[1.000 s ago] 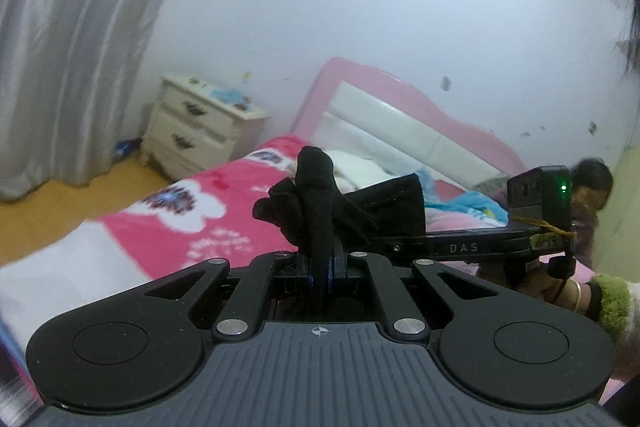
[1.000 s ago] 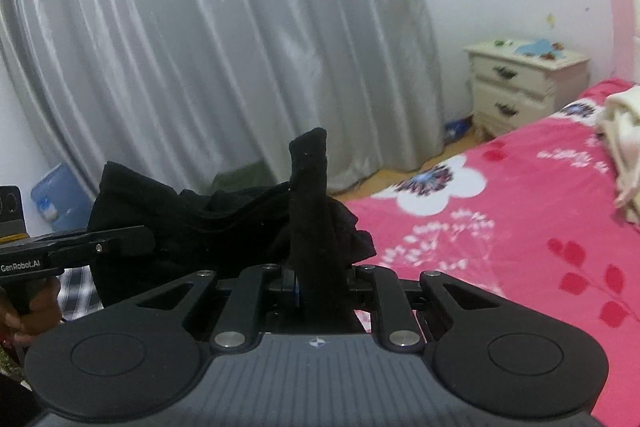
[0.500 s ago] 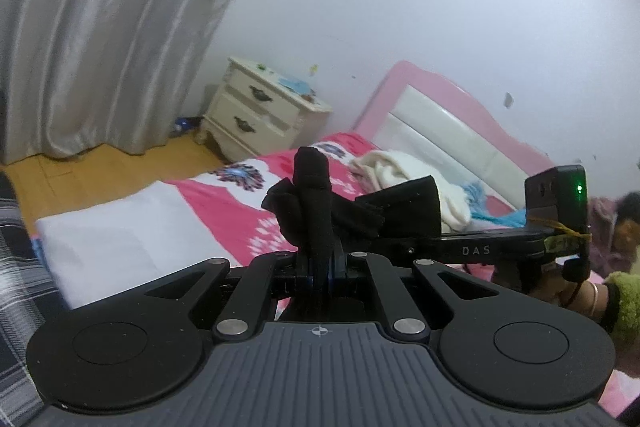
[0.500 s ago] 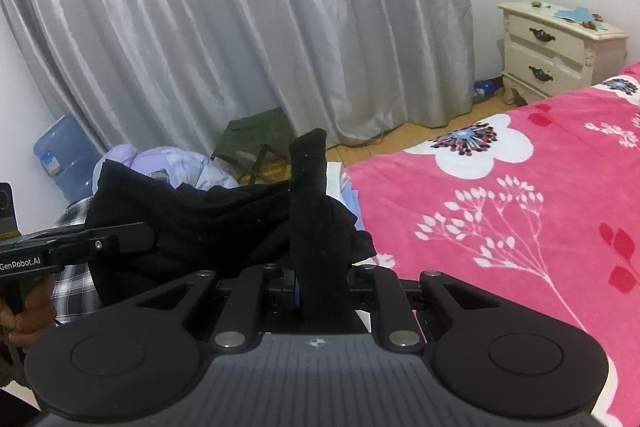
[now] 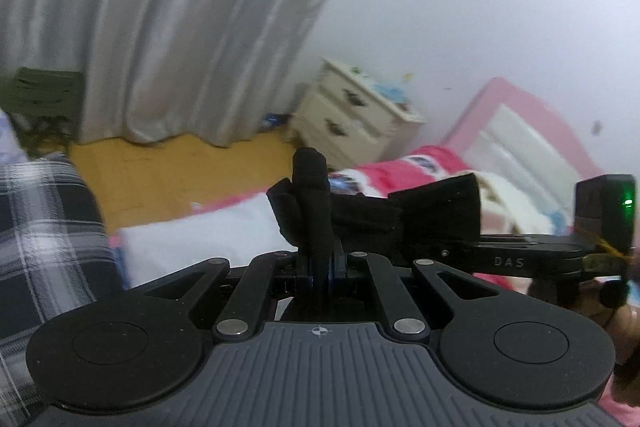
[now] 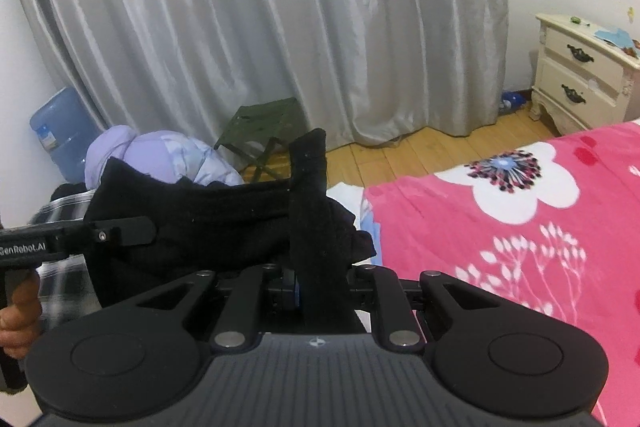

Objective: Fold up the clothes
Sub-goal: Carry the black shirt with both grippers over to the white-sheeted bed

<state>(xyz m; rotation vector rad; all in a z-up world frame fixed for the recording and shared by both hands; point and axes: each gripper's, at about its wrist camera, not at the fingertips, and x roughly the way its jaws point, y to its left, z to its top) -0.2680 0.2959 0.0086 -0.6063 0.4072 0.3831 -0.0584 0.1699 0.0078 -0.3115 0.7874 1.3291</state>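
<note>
Black fabric, a garment (image 5: 404, 215) too bunched to name more closely, hangs stretched in the air between two hand-held grippers. The left gripper (image 5: 316, 227) is clamped on one bunched end, its jaws pressed together around the cloth. The right gripper (image 6: 316, 227) is clamped on the other end, with a thick fold standing up between its jaws. The garment touches nothing else; it hangs above the foot corner of the bed (image 6: 520, 227), which wears a pink floral cover.

Over the last second both views have swung away from the pink headboard (image 5: 532, 131) and toward the grey curtain (image 6: 260, 27), the wooden floor and a green folding stool (image 6: 260, 123). The cloth has stayed taut and neither grip has slipped. This suggests the garment is being carried toward the foot edge of the bed, ready to be laid flat. No fold appears to be made yet.
</note>
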